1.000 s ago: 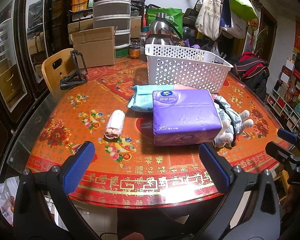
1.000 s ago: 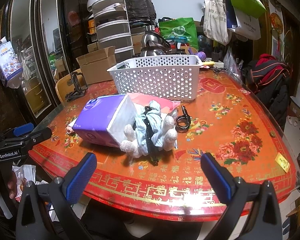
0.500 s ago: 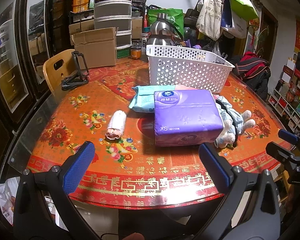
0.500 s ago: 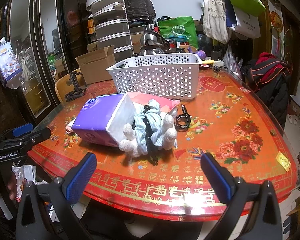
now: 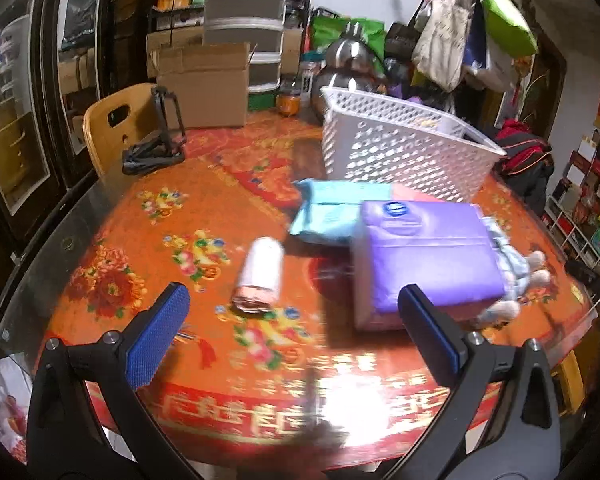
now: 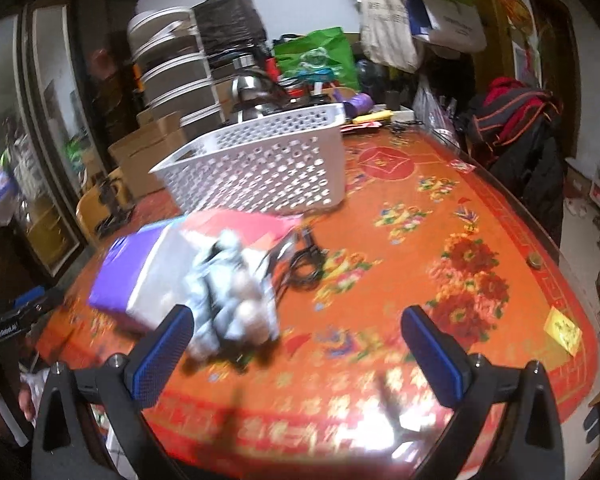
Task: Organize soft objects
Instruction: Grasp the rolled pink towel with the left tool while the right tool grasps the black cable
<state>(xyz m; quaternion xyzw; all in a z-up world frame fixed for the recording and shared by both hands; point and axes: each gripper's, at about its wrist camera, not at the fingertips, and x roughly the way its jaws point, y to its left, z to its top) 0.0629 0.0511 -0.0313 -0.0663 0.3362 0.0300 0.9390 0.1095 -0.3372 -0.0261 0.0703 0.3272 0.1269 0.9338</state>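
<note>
In the left wrist view, your left gripper (image 5: 290,324) hangs above the near edge of the round table (image 5: 112,240), tilted down toward it. Its jaws stand wide apart and they hold nothing. Between the jaws, a bit ahead, lies a small white roll (image 5: 259,277) with its end toward you. Ahead of the right jaw sits the purple tissue pack (image 5: 428,256), and its near corner is just beside this jaw's tip. Behind the pack a light blue packet (image 5: 328,214) lies flat, partly under it. Past the right side of the pack a plush toy (image 5: 518,276) shows its pale feet. Farther ahead stands the white basket (image 5: 396,152), well apart from the jaws. Far to the left front you see a wooden chair (image 5: 112,128) and a cardboard box (image 5: 204,88).

In the right wrist view, your right gripper (image 6: 296,344) also hovers low over the table edge, jaws wide apart and empty. The picture is blurred. The plush toy (image 6: 232,284) lies just ahead of the left jaw, leaning on the purple tissue pack (image 6: 136,268). Under them is a red flat packet (image 6: 244,222). A black cable (image 6: 306,258) lies ahead between the jaws. The white basket (image 6: 260,164) stands behind all these. At the far left, the other gripper's arm (image 6: 16,316) is visible.
</note>
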